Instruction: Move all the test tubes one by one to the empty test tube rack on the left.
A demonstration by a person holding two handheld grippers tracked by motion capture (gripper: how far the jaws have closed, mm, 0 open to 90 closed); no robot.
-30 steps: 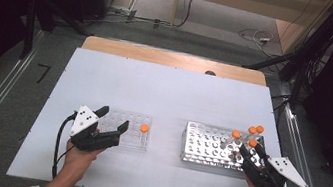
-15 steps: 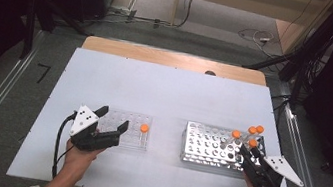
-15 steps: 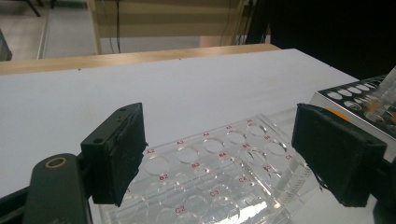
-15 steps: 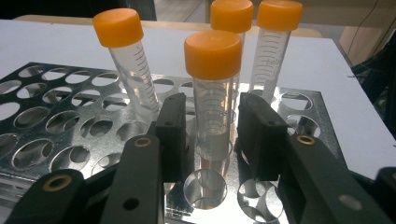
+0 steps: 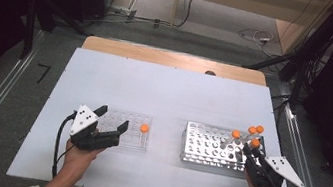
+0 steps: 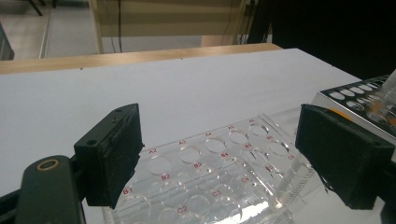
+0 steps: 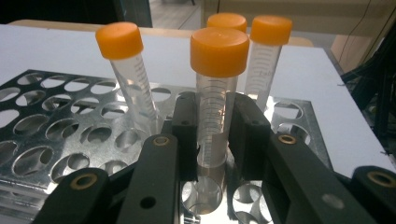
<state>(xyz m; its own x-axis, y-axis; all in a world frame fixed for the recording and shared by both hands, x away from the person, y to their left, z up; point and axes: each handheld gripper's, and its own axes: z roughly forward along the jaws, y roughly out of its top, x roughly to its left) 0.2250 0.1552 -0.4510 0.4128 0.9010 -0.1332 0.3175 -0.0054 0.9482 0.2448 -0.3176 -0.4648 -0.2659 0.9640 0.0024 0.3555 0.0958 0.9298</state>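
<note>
A clear plastic tube rack (image 5: 139, 142) lies at the left of the white table (image 5: 165, 88) with one orange-capped tube (image 5: 144, 128) standing in it. My left gripper (image 5: 112, 118) hovers at that rack's left end, open, jaws just opening wider, nothing between them; its own view shows the rack's lettered holes (image 6: 210, 158) between the wide pads. At the right, a metal rack (image 5: 201, 147) holds several orange-capped tubes. My right gripper (image 7: 215, 140) has just closed its jaws on one upright tube (image 7: 217, 93) standing in a near-corner hole.
Three more capped tubes (image 7: 122, 60) (image 7: 268, 51) (image 7: 227, 21) stand close around the held one. The metal rack's corner (image 6: 345, 91) shows beyond the left gripper's right pad. A wooden strip (image 5: 170, 58) borders the table's far edge, with dark equipment and cables behind.
The right gripper's jaws have come together around the tube at the metal rack's right end. Both hands stay where they were.
</note>
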